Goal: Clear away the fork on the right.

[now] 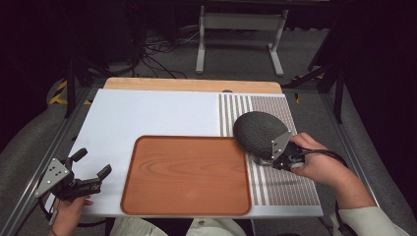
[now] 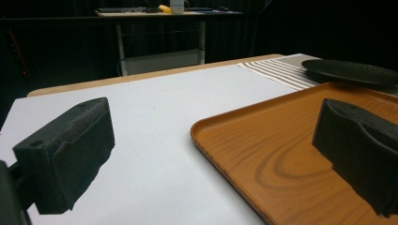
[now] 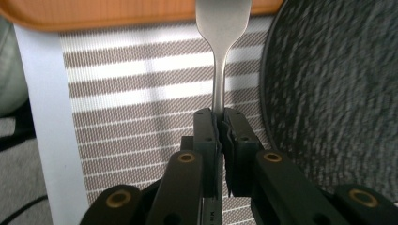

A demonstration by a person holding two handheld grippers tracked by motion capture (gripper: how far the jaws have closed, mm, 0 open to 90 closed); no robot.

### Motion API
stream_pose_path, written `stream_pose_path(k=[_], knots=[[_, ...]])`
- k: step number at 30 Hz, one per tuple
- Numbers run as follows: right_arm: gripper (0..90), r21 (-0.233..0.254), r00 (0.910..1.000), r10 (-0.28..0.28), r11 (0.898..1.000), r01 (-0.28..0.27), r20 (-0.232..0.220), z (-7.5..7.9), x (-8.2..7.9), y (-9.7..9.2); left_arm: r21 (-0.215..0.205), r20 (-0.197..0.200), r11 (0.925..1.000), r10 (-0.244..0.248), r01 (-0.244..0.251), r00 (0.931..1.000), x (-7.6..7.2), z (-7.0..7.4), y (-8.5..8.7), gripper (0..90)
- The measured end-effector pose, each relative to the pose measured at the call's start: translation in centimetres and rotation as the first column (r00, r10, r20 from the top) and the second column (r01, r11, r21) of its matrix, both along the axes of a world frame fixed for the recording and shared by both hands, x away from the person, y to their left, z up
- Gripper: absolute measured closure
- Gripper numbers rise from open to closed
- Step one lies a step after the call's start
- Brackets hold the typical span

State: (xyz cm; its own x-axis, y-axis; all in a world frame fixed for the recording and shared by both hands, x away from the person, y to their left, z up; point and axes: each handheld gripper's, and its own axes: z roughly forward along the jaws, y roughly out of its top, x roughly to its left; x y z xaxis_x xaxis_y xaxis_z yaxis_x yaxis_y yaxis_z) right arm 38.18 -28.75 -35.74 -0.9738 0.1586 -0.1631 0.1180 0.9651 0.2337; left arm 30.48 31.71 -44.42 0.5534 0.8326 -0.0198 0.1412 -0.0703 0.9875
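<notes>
A wooden tray (image 1: 187, 175) lies on the white desk (image 1: 147, 115), just beside a striped placemat (image 1: 282, 187). A dark round plate (image 1: 256, 132) rests on that placemat. Behind the desk stands a grey metal frame (image 1: 241, 22) on carpet.

The high view looks forward and down over the whole worktop (image 1: 147, 118). The left gripper view sits low near the worktop's left edge, facing across the wooden tray (image 2: 281, 154) toward the dark plate (image 2: 349, 71). The right gripper view looks closely down on the striped placemat (image 3: 136, 93), sharing tray edge and plate.
</notes>
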Motion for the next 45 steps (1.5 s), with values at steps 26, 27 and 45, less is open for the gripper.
stream_pose_path(k=[26,27,45], knots=[[84.7,0.305,0.9871,-0.153,0.943,0.131,0.047,2.3,-0.2,1.7,-0.001,0.0,1.0,0.002,-0.002,1.0,0.0,0.0,0.1,0.0],[84.7,0.316,0.9857,-0.164,0.938,0.144,0.039,2.4,-0.2,1.9,-0.001,0.0,1.0,0.001,-0.001,1.0,0.0,0.0,0.1,0.0],[84.7,0.388,0.9415,-0.326,0.86,0.333,-0.085,3.0,-0.6,5.5,0.001,0.002,1.0,-0.003,0.003,1.0,-0.1,0.1,0.1,0.0]])
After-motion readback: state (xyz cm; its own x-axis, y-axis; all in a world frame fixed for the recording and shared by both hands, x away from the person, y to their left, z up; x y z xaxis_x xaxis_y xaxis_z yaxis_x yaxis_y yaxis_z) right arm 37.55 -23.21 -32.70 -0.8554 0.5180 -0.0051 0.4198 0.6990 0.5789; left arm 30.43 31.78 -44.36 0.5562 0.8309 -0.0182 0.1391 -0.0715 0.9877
